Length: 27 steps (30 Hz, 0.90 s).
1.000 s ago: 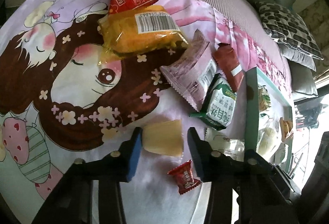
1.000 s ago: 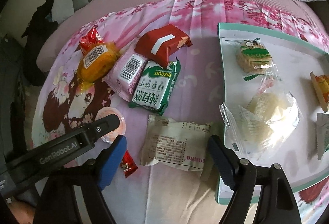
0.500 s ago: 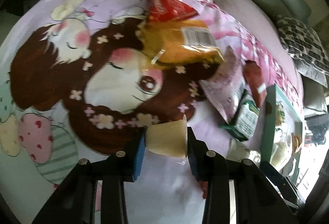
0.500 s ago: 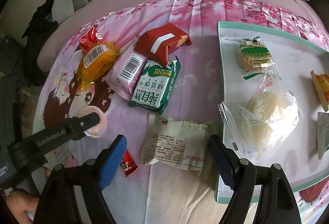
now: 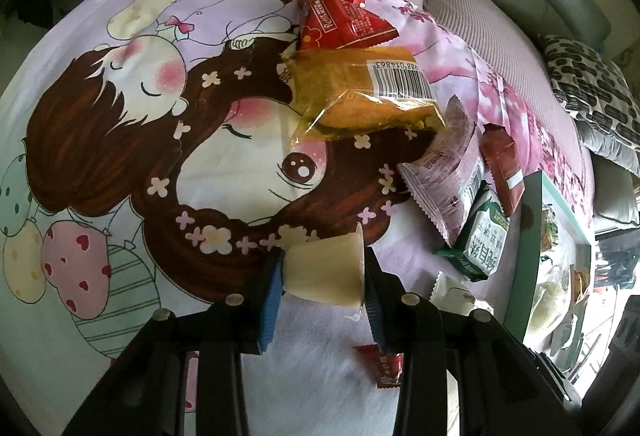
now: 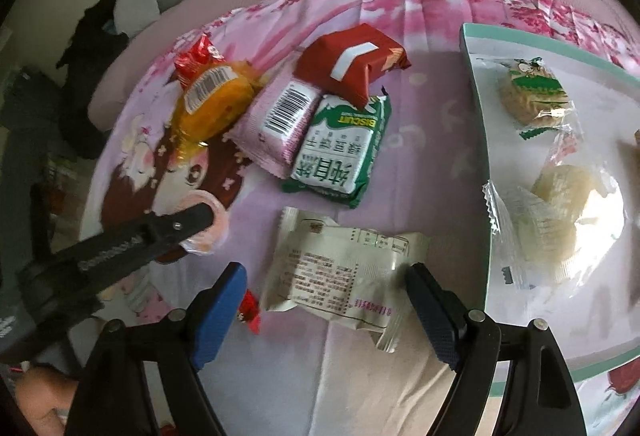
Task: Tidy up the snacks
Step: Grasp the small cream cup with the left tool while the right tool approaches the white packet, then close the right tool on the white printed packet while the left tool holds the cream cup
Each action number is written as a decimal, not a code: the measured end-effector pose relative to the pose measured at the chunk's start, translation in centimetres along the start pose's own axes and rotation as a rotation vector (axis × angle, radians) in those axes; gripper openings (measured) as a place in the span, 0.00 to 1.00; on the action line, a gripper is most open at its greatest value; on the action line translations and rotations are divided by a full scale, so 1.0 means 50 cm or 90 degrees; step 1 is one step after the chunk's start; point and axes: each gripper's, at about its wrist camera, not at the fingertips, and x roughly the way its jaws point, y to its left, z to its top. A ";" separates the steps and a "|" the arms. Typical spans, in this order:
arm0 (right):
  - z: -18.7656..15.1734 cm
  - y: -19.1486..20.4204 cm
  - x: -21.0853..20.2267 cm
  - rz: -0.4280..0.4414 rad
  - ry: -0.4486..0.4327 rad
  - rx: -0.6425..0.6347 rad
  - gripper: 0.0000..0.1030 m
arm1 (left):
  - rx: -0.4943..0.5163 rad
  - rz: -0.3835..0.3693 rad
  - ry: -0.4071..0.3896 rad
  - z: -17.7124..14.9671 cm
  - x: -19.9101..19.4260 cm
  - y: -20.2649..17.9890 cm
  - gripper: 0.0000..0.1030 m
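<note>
Cartoon bedsheet (image 5: 120,156); left tool (image 5: 322,276) gripping, apparently, jelly cup (image 5: 324,270)

A pale yellow jelly cup (image 5: 326,274) lies on its side, clamped between the blue pads of the left gripper (image 5: 320,284), its wide rim facing right. On the cartoon-print sheet, a red triangular packet (image 5: 344,22) touches a clear bag holding a yellow cake (image 5: 360,96), barcode label up. Beside that lies a pink wafer pack (image 6: 280,124), overlapped by a green-and-white biscuit pack (image 6: 340,152) and a red wrapped bar (image 6: 354,62) with a white stripe. A white flat packet (image 6: 340,268) with printed text lies just left of the tray (image 6: 476,124), between the spread fingers of the right gripper (image 6: 324,316). A small red candy (image 5: 380,364) lies near it. The tray holds a green-labelled biscuit (image 6: 534,96) and a clear-bagged pale cake (image 6: 560,204).
</note>
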 end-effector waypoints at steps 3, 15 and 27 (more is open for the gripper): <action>-0.002 0.004 0.013 -0.038 0.006 -0.014 0.76 | 0.002 0.004 0.000 -0.001 -0.001 -0.001 0.38; -0.003 0.044 0.032 -0.071 -0.005 -0.052 0.65 | 0.018 0.017 -0.008 0.001 -0.001 -0.016 0.38; -0.007 0.036 0.020 -0.072 -0.003 -0.067 0.63 | 0.011 0.004 -0.032 0.013 -0.021 -0.014 0.38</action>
